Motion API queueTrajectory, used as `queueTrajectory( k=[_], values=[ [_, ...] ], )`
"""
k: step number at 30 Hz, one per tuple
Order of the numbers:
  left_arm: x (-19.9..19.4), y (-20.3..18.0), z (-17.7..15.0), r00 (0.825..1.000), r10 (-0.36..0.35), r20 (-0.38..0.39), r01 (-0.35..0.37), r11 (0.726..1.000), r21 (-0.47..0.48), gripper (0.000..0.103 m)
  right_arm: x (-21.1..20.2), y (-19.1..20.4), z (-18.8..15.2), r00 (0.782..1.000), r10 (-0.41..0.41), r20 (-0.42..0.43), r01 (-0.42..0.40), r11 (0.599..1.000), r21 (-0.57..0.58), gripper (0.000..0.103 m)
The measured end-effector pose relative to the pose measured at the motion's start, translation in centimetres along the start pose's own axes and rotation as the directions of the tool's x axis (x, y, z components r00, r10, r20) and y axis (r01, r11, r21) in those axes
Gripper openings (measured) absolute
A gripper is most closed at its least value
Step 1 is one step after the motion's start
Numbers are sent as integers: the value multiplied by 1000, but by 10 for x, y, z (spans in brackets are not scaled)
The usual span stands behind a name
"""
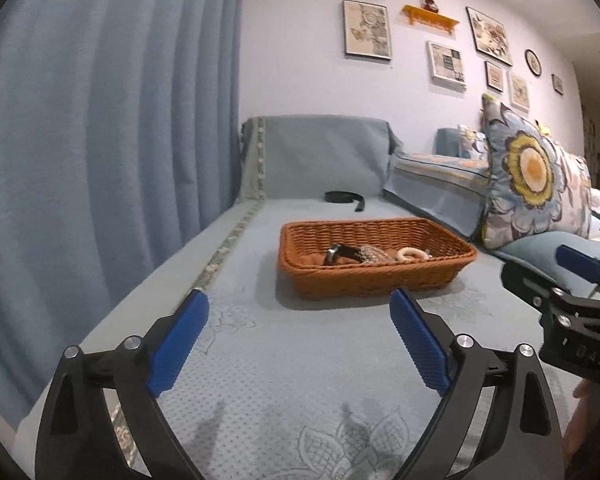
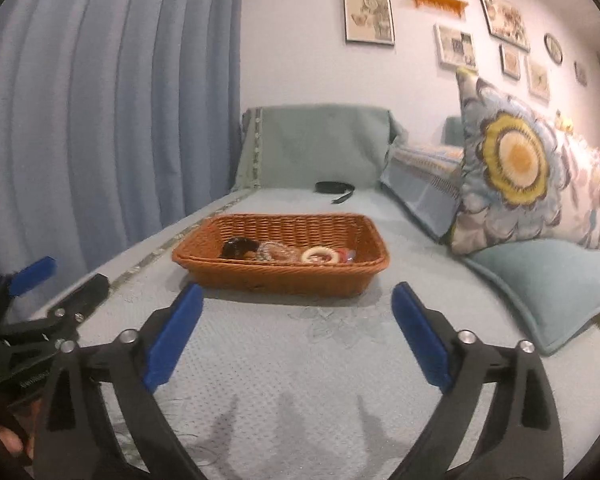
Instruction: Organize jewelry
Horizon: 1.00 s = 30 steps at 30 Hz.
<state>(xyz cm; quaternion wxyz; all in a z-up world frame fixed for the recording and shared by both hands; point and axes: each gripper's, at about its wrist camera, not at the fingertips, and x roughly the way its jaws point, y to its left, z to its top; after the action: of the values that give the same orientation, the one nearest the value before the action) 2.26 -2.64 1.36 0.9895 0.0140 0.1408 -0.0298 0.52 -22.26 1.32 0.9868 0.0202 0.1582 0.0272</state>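
Observation:
An orange wicker basket (image 1: 300, 236) sits on the light blue sofa seat ahead of both grippers; it also shows in the right wrist view (image 2: 364, 236). Inside lie a black watch (image 1: 342, 255), a clear beaded piece (image 1: 372, 256) and a white ring bracelet (image 1: 410, 255); the white ring also shows in the right wrist view (image 2: 320, 256). A black band (image 1: 346, 198) lies on the seat behind the basket. My left gripper (image 1: 300, 308) is open and empty, short of the basket. My right gripper (image 2: 298, 300) is open and empty, just before the basket's near rim.
Blue curtains (image 1: 100, 140) hang on the left. A flowered pillow (image 2: 516, 168) and a plain teal cushion (image 2: 548, 280) lie on the right. The sofa back (image 1: 320, 156) rises behind the basket. Framed pictures hang on the wall.

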Motion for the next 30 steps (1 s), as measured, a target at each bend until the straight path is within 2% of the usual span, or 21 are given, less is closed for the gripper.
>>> queueTrajectory(
  k=[3,5,18,30],
  values=[
    [3,7,-9,999,31,-17,-31,999,-41,92,7,-4,-8,1000,4,-17,-4,999,32,93],
    [8,8,-17,997,59,-55,-61,997,-46,92,12,-3,-13,999,-12,-34,13,1000,27,93],
    [4,9,-16,995,88,-43,-90,995,-49,95,7,7,-18,999,-37,-5,37,999,-6,93],
    [8,11,-14,994,93,-56,-97,993,-71,95,7,-6,-19,1000,-17,-17,18,998,65,93]
  ],
)
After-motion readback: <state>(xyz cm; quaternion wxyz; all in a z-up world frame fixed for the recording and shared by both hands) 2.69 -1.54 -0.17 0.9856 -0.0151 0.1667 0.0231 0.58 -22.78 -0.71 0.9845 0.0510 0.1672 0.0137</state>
